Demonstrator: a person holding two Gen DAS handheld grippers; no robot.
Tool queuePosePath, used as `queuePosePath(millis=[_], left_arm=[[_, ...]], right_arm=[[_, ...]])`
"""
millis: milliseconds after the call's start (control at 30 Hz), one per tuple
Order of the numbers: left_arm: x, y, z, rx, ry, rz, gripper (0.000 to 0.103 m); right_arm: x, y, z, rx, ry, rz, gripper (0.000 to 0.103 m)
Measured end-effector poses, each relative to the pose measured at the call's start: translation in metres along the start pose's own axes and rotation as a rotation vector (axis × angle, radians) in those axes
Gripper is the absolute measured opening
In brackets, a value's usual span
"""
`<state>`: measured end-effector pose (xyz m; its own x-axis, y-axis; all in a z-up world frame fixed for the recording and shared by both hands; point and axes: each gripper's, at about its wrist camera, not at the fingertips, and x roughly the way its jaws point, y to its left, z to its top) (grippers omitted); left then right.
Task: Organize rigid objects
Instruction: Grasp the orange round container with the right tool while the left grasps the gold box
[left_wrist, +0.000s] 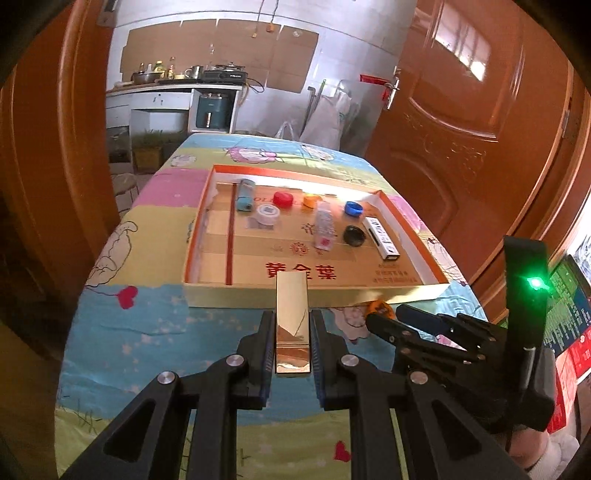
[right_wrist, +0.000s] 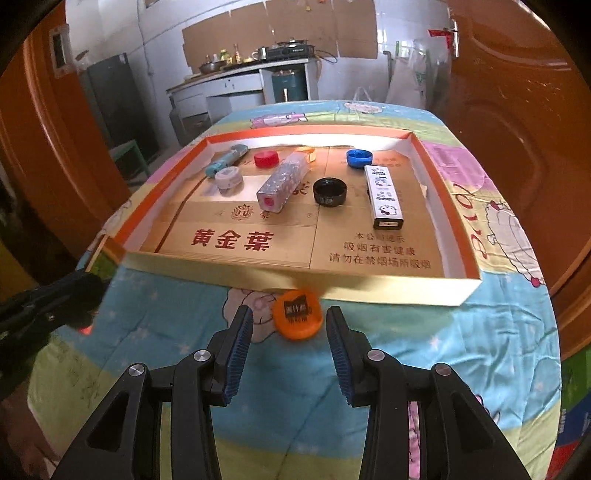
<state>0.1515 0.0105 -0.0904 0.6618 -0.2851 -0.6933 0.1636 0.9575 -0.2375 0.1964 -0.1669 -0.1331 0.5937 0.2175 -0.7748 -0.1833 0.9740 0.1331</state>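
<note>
My left gripper (left_wrist: 292, 314) is shut on a shiny gold bar (left_wrist: 291, 332), held lengthwise just short of the front wall of the shallow gold cardboard tray (left_wrist: 229, 295). In the right wrist view an orange bottle cap (right_wrist: 296, 314) lies on the tablecloth against the tray's (right_wrist: 369, 288) front wall. My right gripper (right_wrist: 289, 309) stands open with the cap between its fingertips, pads apart from it. In the left wrist view, the right gripper (left_wrist: 388, 321) reaches the cap (left_wrist: 378, 308) from the right.
Inside the tray lie a teal lighter (right_wrist: 226, 159), a white roll (right_wrist: 229, 178), a red cap (right_wrist: 266, 158), a clear glitter case (right_wrist: 282, 182), a black cap (right_wrist: 330, 191), a blue cap (right_wrist: 359, 158) and a white patterned lighter (right_wrist: 384, 195). Wooden doors flank the table.
</note>
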Motion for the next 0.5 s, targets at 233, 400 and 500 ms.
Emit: queuePosePath(millis=[233, 400, 500], left_arm=[[0.004, 0.014, -0.002, -0.023, 0.013, -0.002, 0.018], [0.001, 0.018, -0.001, -0.029, 0.003, -0.002, 0.018], [-0.004, 0.020, 0.001, -0.033, -0.008, -0.003, 0.018]], right_arm=[[0.014, 0.005, 0.002, -0.022, 0.032, -0.050, 0.030], [-0.002, 0.008, 0.004, -0.029, 0.004, -0.043, 0.030], [-0.022, 0.008, 0.006, -0.017, -0.037, -0.028, 0.030]])
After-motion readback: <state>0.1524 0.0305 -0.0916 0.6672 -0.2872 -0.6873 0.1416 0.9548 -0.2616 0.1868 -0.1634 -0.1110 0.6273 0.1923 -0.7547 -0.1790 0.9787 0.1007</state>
